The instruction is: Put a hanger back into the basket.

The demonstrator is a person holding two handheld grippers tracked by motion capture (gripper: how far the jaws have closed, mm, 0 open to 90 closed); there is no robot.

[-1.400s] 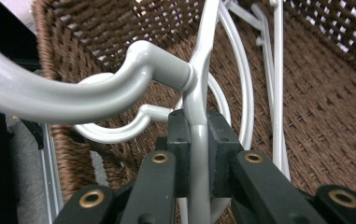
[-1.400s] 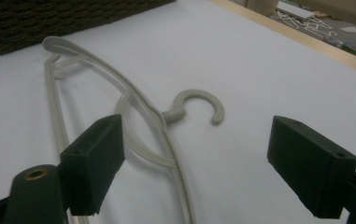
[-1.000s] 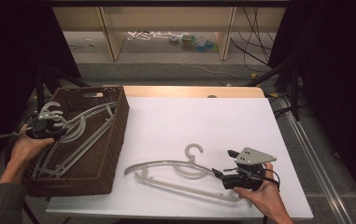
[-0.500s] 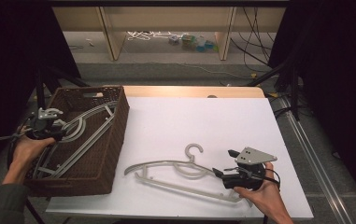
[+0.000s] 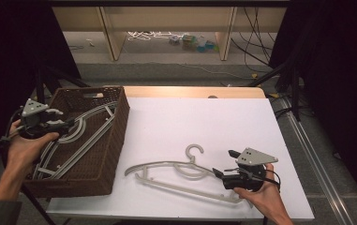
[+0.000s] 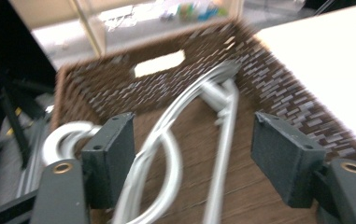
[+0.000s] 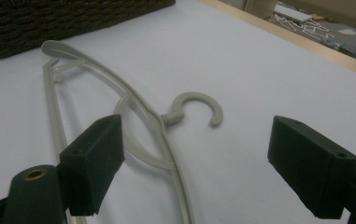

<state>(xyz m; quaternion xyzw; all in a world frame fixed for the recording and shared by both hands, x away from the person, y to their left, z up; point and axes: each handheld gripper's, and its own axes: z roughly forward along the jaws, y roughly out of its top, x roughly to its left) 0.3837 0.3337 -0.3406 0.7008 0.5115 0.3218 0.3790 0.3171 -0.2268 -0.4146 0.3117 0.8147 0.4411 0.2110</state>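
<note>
A brown wicker basket (image 5: 120, 123) stands at the table's left and holds several pale grey hangers (image 5: 89, 136). Above its left side hangs my left gripper (image 5: 66, 125); its jaws have just been opening. In the left gripper view my left gripper (image 6: 189, 140) stands open over the hangers (image 6: 213, 93) in the basket (image 6: 278, 84), with no pad touching them. Another grey hanger (image 5: 159, 163) lies flat on the white tabletop (image 5: 204, 122). My right gripper (image 5: 223, 162) is open at that hanger's right end. In the right gripper view this hanger (image 7: 166, 116) lies ahead of my right gripper (image 7: 194, 140).
A wooden strip (image 5: 190, 91) edges the table's far side. Beyond it stands a low wooden shelf (image 5: 115, 37) with small things on the floor under it. Dark stand legs (image 5: 279, 70) rise at the back right and beside the basket at the left.
The left gripper has opened and let go of the hanger in the basket, and it has lifted and drawn a little to the left. The right gripper and the hanger on the table have not moved.
</note>
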